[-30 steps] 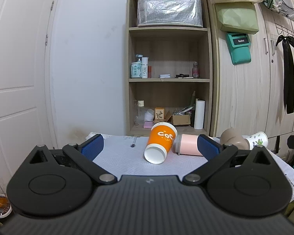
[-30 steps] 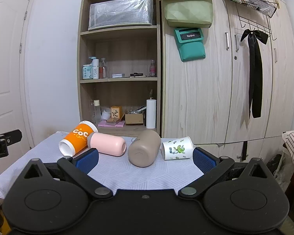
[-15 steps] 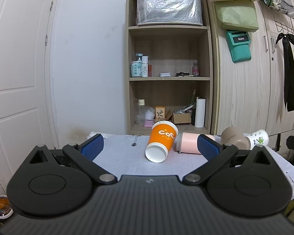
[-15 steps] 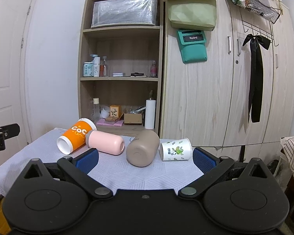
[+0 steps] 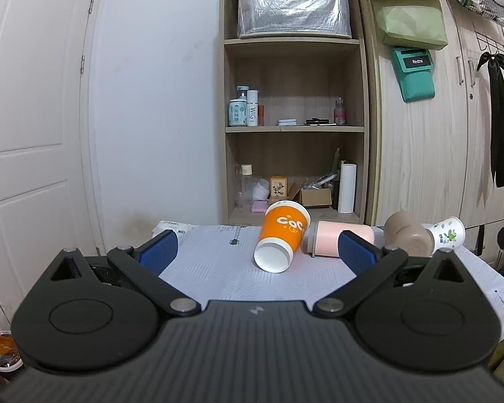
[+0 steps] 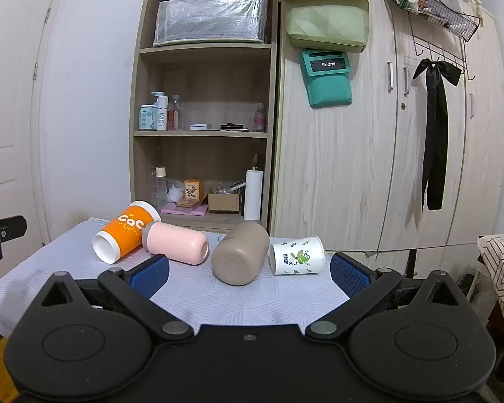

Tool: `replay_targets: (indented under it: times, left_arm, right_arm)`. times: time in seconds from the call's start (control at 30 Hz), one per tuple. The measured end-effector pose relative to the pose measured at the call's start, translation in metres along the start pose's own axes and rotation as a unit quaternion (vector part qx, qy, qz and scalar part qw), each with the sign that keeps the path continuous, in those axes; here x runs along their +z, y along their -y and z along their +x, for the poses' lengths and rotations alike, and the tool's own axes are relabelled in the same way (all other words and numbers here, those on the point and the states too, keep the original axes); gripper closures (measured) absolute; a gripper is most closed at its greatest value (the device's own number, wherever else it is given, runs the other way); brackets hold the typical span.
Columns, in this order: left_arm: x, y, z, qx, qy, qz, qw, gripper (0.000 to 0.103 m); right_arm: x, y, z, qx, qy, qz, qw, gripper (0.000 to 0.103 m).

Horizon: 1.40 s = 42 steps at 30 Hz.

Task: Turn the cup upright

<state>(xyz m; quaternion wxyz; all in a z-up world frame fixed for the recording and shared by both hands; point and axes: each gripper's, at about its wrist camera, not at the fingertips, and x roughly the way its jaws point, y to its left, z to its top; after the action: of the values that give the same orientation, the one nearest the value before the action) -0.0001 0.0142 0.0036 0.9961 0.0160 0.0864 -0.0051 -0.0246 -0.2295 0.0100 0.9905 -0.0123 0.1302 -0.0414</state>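
Four cups lie on their sides in a row on a table covered with a pale patterned cloth [image 6: 238,299], in front of a wooden shelf unit [image 6: 201,127] and a wardrobe [image 6: 369,154]. From the person's left: an orange paper cup [image 5: 283,240], a pink cup [image 5: 332,242], a taupe cup [image 6: 240,258] and a small white cup with a green print [image 6: 297,255]. The orange and pink cups touch or nearly touch; the taupe and white cups also lie close together.

The left gripper [image 5: 256,248] is spread wide and empty, short of the cups, roughly lined up with the orange cup. The right gripper [image 6: 249,270] is also spread wide and empty, facing the taupe and white cups.

No cup has been grasped yet. To do this step well, probably choose one cup, approach its side low with the fingers on opposite walls, close gently so thin paper does not crush, then lift and rotate until the mouth faces up, avoiding nudging the neighbouring cup.
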Motion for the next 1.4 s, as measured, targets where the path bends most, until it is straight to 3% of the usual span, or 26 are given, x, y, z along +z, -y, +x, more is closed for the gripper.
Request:
replay_targets:
  times: [0.17, 0.37, 0.57, 1.03, 1.27, 1.4]
  left_arm:
    - [0.000, 0.001, 0.000, -0.002, 0.000, -0.001, 1.0000, 0.000]
    - [0.000, -0.006, -0.013, -0.050, 0.027, -0.032, 0.9979, 0.000]
    - [0.001, -0.003, -0.018, -0.041, 0.040, -0.013, 0.9983, 0.000]
    - [-0.002, -0.002, -0.014, -0.041, 0.030, -0.013, 0.9987, 0.000]
    - [-0.004, -0.003, 0.002, -0.045, 0.007, -0.028, 0.9986, 0.000]
    - [-0.002, -0.006, 0.035, -0.062, -0.034, -0.056, 0.9960, 0.000]
  right_arm:
    - [0.000, 0.001, 0.000, -0.001, 0.001, 0.000, 1.000, 0.000]
    - [0.000, 0.002, -0.001, -0.002, 0.006, 0.005, 1.000, 0.000]
    - [-0.001, -0.001, -0.002, -0.002, 0.008, 0.002, 1.000, 0.000]
    - [-0.002, -0.003, -0.001, -0.002, 0.005, -0.002, 1.000, 0.000]
    - [-0.005, -0.004, 0.004, 0.010, 0.005, -0.010, 1.000, 0.000]
    - [0.000, -0.010, 0.017, 0.067, 0.011, -0.045, 0.997, 0.000]
